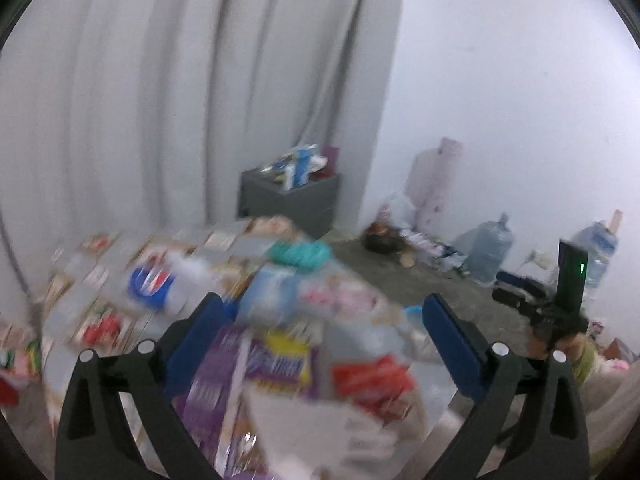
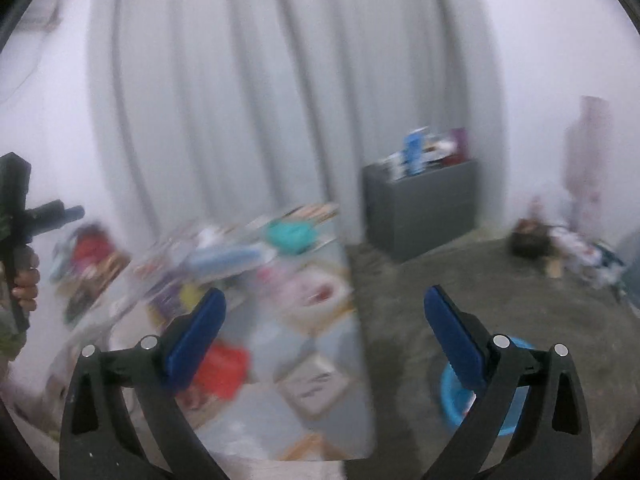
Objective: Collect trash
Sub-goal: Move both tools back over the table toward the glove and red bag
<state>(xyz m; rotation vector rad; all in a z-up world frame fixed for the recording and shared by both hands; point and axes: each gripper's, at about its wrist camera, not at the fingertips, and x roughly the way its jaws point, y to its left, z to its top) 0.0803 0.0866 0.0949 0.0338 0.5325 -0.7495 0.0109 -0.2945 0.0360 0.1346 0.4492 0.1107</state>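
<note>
Grey curtain behind littered worktop (image 1: 68, 320). Both grippers, left (image 1: 324, 312) and right (image 2: 324, 312), jaws spread, empty; approach step; next pick one wrapper.

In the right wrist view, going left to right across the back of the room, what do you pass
Left gripper → teal item → grey bin → dark pile by the wall.

Bare carpet (image 2: 460, 280) lies open between littered mat (image 2: 320, 360) and bin (image 2: 420, 208)
</note>
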